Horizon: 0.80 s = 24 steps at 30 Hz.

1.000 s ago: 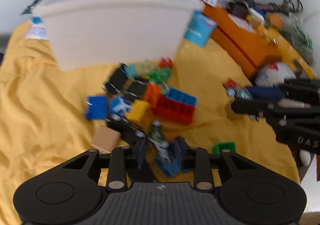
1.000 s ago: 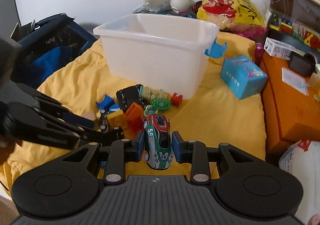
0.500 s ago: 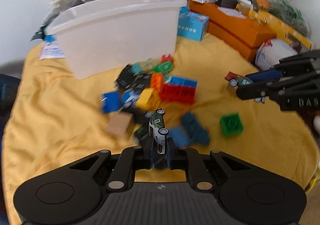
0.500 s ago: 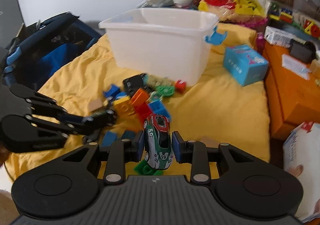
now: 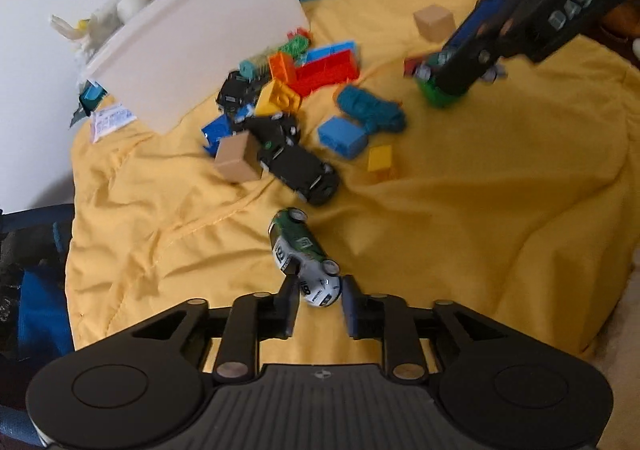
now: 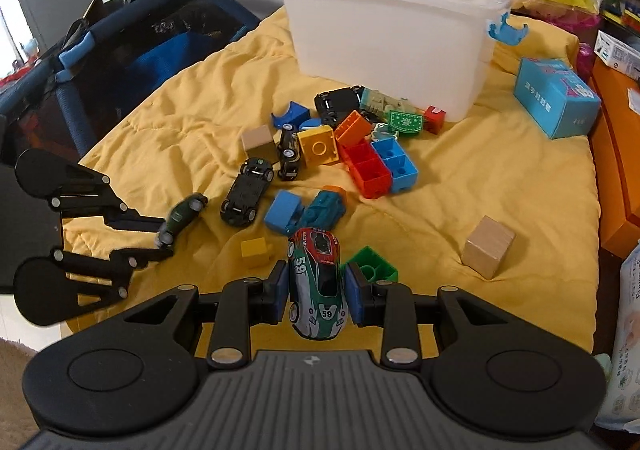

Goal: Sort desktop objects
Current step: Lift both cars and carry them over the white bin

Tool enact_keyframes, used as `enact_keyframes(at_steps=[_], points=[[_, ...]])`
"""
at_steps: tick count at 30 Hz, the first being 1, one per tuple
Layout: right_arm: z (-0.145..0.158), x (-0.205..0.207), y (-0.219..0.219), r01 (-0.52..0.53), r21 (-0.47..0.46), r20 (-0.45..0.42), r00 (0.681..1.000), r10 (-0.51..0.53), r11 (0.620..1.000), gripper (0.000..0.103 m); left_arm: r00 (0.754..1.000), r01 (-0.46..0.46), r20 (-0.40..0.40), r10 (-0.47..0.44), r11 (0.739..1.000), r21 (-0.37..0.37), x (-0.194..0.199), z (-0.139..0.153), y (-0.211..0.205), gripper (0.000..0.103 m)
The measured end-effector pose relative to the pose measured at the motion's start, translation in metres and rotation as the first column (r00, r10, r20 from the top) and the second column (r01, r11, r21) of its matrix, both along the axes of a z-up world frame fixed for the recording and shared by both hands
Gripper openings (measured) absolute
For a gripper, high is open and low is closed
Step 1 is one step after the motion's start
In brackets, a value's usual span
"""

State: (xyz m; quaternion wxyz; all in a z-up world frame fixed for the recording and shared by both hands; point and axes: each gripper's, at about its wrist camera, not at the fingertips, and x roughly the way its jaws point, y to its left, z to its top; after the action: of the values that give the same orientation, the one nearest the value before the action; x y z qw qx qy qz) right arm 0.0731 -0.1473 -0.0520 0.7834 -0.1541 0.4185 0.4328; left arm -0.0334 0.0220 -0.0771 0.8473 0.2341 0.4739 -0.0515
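Note:
My left gripper [image 5: 319, 300] has its jaws parted around the tail of a green and white toy car [image 5: 303, 258] that lies on the yellow cloth [image 5: 480, 210]; the same car [image 6: 182, 216] shows at its fingertips in the right wrist view. My right gripper [image 6: 316, 290] is shut on a red, green and white "59" toy car [image 6: 318, 286], held above the cloth. A pile of toy bricks [image 6: 372, 166] and black toy cars [image 6: 246, 192] lies in front of a white plastic bin [image 6: 388, 30].
A blue box [image 6: 556, 98] lies right of the bin, orange boxes [image 6: 616, 154] at the right edge. Wooden cubes [image 6: 488, 246] [image 6: 258, 142], a green brick [image 6: 372, 270] and a yellow brick [image 6: 254, 252] lie loose. A dark blue bag [image 6: 120, 50] stands left of the cloth.
My left gripper carried the green car away from the pile toward the cloth's near left edge, and its jaws have opened around it. My right gripper kept hold of the "59" car.

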Motion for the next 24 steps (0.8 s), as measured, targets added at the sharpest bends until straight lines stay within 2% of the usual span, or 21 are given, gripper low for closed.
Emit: enact_keyframes(at_steps=[3, 4, 9, 11, 14, 16, 17, 19, 20, 22, 24], points=[[-0.002, 0.000, -0.001, 0.007, -0.007, -0.008, 1.000, -0.007, 1.000, 0.034, 1.000, -0.008, 0.009, 0.009, 0.993, -0.117, -0.005, 0.012, 0.004, 0.047], [-0.003, 0.000, -0.001, 0.010, -0.009, -0.010, 1.000, -0.010, 1.000, 0.034, 1.000, -0.015, 0.017, 0.017, 0.989, -0.147, -0.008, 0.013, 0.001, 0.047], [-0.003, -0.002, -0.003, 0.021, 0.003, -0.011, 1.000, -0.021, 1.000, 0.034, 0.987, -0.144, 0.035, 0.154, 0.969, -0.201, 0.004, 0.014, 0.014, 0.047], [-0.002, -0.003, -0.003, 0.024, 0.010, -0.015, 1.000, -0.024, 1.000, 0.034, 0.980, -0.191, 0.009, 0.198, 0.954, -0.230, 0.014, 0.008, 0.021, 0.047], [-0.003, -0.007, -0.002, 0.026, 0.010, -0.018, 0.999, -0.026, 1.000, 0.034, 0.978, -0.209, -0.034, 0.208, 0.935, -0.285, 0.021, -0.002, 0.027, 0.047], [-0.006, -0.008, -0.002, 0.028, 0.006, -0.024, 0.999, -0.028, 1.000, 0.034, 0.974, -0.224, -0.033, 0.225, 0.928, -0.298, 0.022, -0.006, 0.031, 0.034], [-0.008, -0.009, -0.001, 0.031, 0.001, -0.029, 0.999, -0.031, 1.000, 0.034, 0.971, -0.235, -0.039, 0.235, 0.921, -0.311, 0.021, -0.006, 0.034, 0.034], [-0.012, -0.008, -0.002, 0.042, -0.005, -0.040, 0.998, -0.042, 0.999, 0.034, 0.966, -0.256, -0.055, 0.254, 0.897, -0.361, 0.020, 0.000, 0.044, 0.032], [-0.012, -0.008, -0.001, 0.047, -0.006, -0.044, 0.998, -0.047, 0.999, 0.034, 0.964, -0.259, -0.047, 0.260, 0.894, -0.367, 0.021, 0.004, 0.048, 0.032], [-0.008, -0.006, 0.000, 0.058, 0.000, -0.025, 0.998, -0.058, 0.998, 0.033, 0.964, -0.249, -0.007, 0.265, 0.896, -0.367, 0.025, 0.018, 0.054, 0.032], [0.002, -0.003, 0.003, 0.059, 0.014, 0.019, 0.998, -0.059, 0.998, 0.033, 0.959, -0.236, 0.050, 0.279, 0.883, -0.405, 0.034, 0.040, 0.064, 0.032]])
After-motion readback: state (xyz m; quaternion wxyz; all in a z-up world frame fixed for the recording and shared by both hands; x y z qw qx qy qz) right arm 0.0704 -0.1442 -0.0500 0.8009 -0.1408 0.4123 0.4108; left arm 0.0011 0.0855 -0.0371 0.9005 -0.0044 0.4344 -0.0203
